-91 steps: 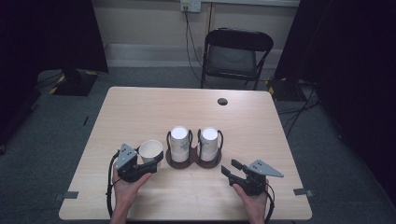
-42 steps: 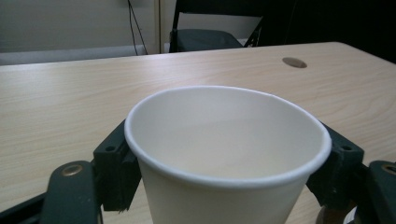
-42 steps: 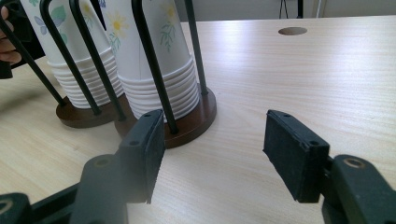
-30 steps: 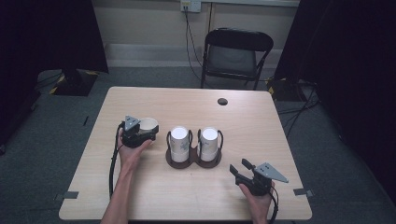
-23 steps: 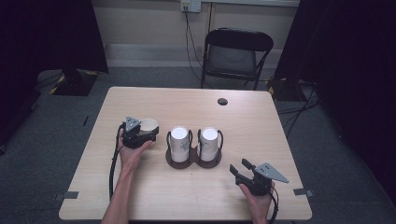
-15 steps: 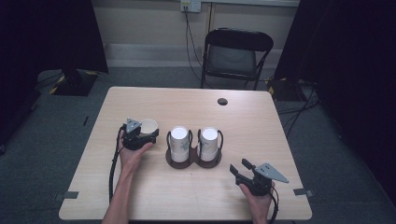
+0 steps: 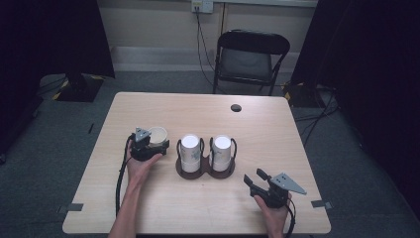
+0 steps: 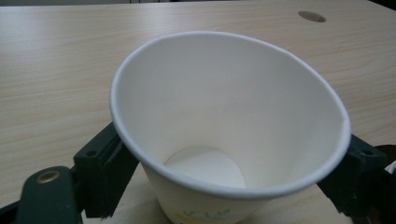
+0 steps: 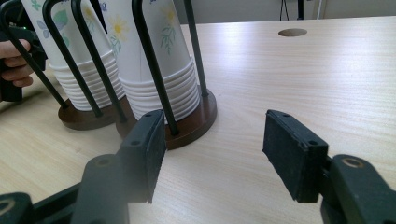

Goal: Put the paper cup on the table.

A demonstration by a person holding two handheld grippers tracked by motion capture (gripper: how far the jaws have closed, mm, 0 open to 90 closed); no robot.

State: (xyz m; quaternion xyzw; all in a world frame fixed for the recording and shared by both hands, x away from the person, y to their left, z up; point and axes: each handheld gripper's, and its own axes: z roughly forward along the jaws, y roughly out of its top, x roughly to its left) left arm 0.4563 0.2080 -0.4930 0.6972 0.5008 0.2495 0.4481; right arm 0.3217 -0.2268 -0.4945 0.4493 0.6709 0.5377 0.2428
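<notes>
From above, my left gripper (image 7: 157,141) sits at the paper cup (image 7: 158,134), upright on the table (image 7: 208,106) left of the cup holder (image 7: 206,170). In the left gripper view my jaws have just been opening and flank the cup (image 8: 224,130) loosely; it's light and crushable, best pinched gently below the rim. In the right gripper view my jaws gape empty before the stacked cups (image 9: 154,70) and wire posts (image 9: 149,65), which would block a reach.
</notes>
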